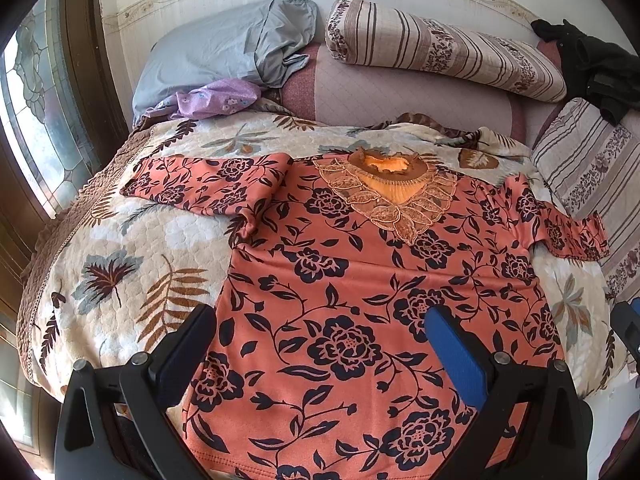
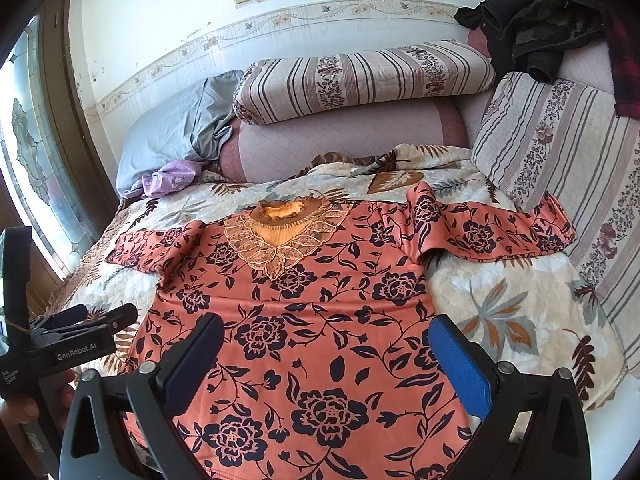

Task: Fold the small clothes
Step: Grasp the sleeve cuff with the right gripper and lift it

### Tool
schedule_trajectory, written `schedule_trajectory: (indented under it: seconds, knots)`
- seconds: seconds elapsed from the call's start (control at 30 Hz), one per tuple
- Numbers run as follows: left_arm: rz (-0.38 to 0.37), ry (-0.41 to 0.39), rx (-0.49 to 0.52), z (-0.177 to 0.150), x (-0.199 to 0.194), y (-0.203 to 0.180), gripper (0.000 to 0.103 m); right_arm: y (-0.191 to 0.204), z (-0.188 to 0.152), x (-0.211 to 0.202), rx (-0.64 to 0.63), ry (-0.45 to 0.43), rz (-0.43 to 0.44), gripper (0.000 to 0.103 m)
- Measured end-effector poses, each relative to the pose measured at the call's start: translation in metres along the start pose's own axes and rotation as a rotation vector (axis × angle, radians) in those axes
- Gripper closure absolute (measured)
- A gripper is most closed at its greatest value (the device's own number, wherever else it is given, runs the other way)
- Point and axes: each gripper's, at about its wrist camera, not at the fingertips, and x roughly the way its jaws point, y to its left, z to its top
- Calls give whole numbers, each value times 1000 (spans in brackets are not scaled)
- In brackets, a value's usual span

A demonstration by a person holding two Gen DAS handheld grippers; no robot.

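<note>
A: Where does the garment lie?

B: The orange floral blouse [image 1: 360, 300] lies flat and face up on the bed, on a leaf-print quilt [image 1: 120, 272]. Its lace collar [image 1: 384, 196] points toward the head of the bed and its hem toward the near edge. One sleeve [image 1: 208, 184] stretches toward the quilt's left edge; the other sleeve [image 2: 492, 232] reaches toward the right edge, its cuff just beside a striped cushion [image 2: 560, 152].

A: And the tools?

B: The left tool [image 1: 324, 340] hovers over the lower left part of the blouse, jaws spread wide, grasping nothing; one finger is over the garment's left side seam, the other over its middle. The right tool [image 2: 328, 344] is likewise released, jaws wide apart above the lower right part, one finger near the right side seam. In the right wrist view the left tool appears at the left, beside the blouse's left edge.

A: What surrounds the quilt?

B: At the head of the bed, a grey pillow [image 1: 224, 52] in the left corner with a purple cloth [image 1: 216, 98] in front of it, a striped bolster [image 1: 440, 48] resting on a pink roll [image 2: 344, 140], and dark clothes [image 2: 536, 28] heaped in the right corner. A stained-glass window [image 1: 36, 120] stands beyond the left edge.
</note>
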Motion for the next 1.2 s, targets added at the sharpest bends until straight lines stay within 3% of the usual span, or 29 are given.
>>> schedule_trajectory:
  seconds: [0.47,0.6,0.7,0.8,0.97,1.0,1.1,1.2]
  knots:
    - [-3,9,1,2,6,0,0,0,1,5,2,7,4,0]
    - [-13,50,-36,0,22,14,0,-18,3,11,63,14,57,0]
    - [37,88,-90,-1,43,43,0,-64,5,21,205,14,120,0]
    - [122,128,-164,-4,69,83,0,-144,5,44,422,26,132,0]
    - [283,188,-290,-8,111,161,0,-294,0,101,773,54,14,2]
    - [309,194,-316,-8,118,174,0,-320,-1,112,837,57,-12,7]
    - [375,198,-381,-7,132,208,0,-380,10,140,909,42,-74,13]
    - [409,177,-417,-2,144,225,0,-410,32,163,869,28,-175,17]
